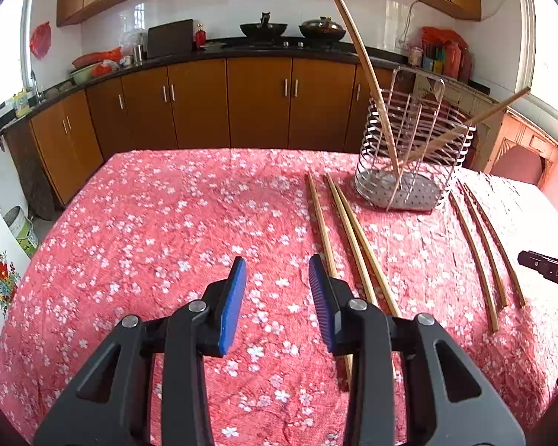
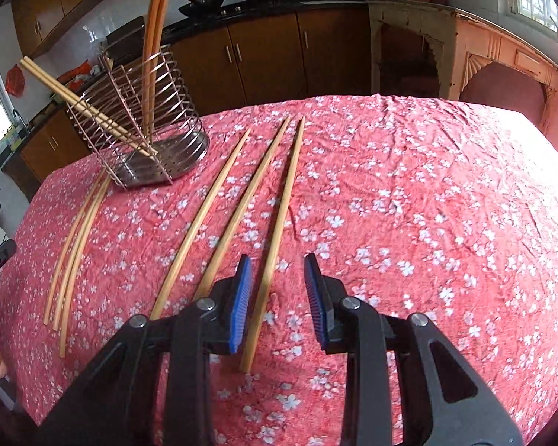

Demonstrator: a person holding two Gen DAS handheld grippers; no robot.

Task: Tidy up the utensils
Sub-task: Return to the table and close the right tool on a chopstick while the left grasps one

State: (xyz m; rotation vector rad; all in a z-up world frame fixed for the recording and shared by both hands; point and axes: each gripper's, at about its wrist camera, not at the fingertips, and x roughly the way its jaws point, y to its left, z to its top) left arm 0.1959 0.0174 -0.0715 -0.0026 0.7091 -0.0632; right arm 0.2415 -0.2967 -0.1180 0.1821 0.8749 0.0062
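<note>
Six loose bamboo chopsticks are lying on the red cloth-covered table with white flowers (image 2: 427, 186), in two groups of three, and I am watching both claws hanging above them, released and holding nothing. The round metal wire utensil holder (image 2: 148, 137) is standing at the far side, already holding some sticks that are leaning steeply. I am judging that a careless insertion could be tipping this light holder, or pushing those leaning sticks out. The right gripper (image 2: 275, 271) is sitting over the rightmost straight chopstick (image 2: 275, 245), which is passing between its blue pads. The left gripper (image 1: 277, 271) is hovering beside the leftmost chopstick (image 1: 321, 230), not around it.
</note>
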